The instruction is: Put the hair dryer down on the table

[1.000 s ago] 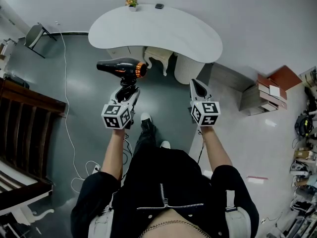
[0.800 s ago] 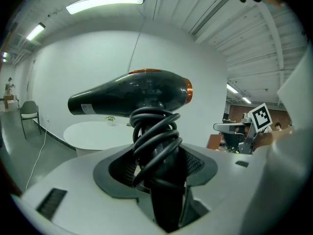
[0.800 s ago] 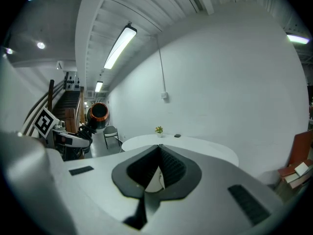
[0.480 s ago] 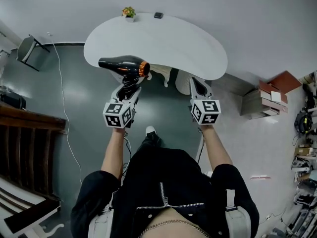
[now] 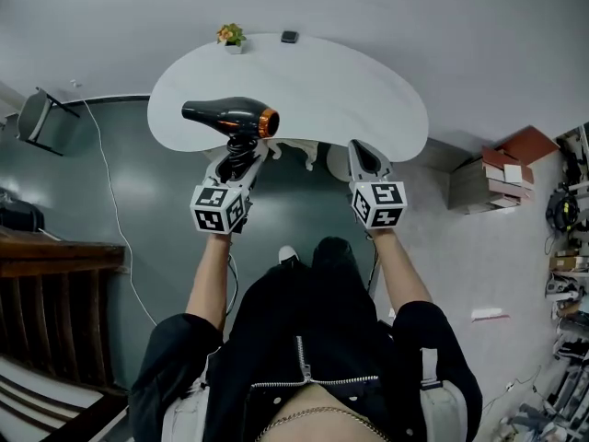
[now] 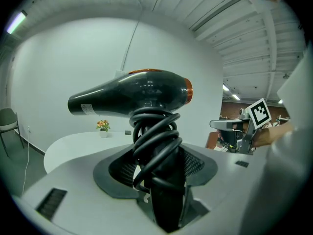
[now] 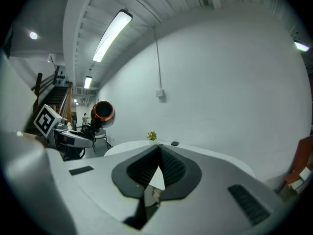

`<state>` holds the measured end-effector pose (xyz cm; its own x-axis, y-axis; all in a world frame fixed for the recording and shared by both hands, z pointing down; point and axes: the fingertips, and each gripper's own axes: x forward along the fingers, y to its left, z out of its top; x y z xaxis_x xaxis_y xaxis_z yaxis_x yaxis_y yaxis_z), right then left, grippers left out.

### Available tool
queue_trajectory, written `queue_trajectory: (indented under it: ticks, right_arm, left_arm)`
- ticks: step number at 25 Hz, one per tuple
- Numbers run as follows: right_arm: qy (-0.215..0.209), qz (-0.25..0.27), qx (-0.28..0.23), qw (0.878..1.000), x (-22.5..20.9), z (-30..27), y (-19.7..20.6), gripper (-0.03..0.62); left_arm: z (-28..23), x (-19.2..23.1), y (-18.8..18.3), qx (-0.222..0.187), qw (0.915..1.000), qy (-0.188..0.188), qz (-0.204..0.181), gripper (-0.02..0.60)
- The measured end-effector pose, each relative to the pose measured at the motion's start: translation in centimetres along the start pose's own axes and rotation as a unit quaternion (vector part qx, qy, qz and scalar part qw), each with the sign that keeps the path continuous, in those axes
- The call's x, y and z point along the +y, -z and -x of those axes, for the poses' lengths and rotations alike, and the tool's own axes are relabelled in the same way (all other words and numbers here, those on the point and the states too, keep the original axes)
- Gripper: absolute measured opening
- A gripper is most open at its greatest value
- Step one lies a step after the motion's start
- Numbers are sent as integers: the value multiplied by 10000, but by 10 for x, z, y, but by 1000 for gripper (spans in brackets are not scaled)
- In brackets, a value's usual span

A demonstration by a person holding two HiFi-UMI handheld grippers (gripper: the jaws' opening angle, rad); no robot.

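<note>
Black and glossy, with an orange ring at its rear, the hair dryer (image 5: pixel 230 118) is held in the air by the left gripper (image 5: pixel 241 157). Its jaws are clamped on the handle, where the cord (image 6: pixel 155 136) is coiled round it. The barrel lies level, nozzle pointing left, over the near left edge of the white table (image 5: pixel 359 90). The right gripper (image 5: pixel 365 157) is empty, jaws together, well apart from the dryer.

The pads likely bear on cord loops rather than bare handle, so the coils could shift and let the heavy head twist or sag. Set down this close to the near edge, the round barrel could roll off onto the grey floor (image 5: pixel 156 201). Letting go while it is above the surface would drop it hard. The potted plant (image 5: pixel 230 35) and a small dark object (image 5: pixel 290 37) sit at the far edge (too far off to be in the way).

A second ago the dryer hung over the floor, short of the table. Now it overlaps the tabletop. The grip looks unchanged, and the right gripper stays closed and idle.
</note>
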<state>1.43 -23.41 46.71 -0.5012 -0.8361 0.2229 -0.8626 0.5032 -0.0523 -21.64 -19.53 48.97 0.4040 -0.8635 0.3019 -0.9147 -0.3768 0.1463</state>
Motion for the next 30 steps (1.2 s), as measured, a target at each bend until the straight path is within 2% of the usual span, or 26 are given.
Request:
queue_trajectory:
  ticks: [7,18,23,30]
  right_arm:
    - [164,-20,18,9999,-28,-29,-3,3]
    - [97,102,-33,9999,-66,-93,-34,5]
    - [77,48,85,9999,-71,-106,-28,5]
    - [63,-39,351,9994,-79,-112,0,5]
  left_arm:
    - [-41,12,-15,-30,9999,145,-25,249]
    - [-103,32,-51,-55,9998,184,-100,249]
    - [-115,39,-41,132,9997,185,-66,249]
    - [-133,39,-6,416,9988,200,138,249]
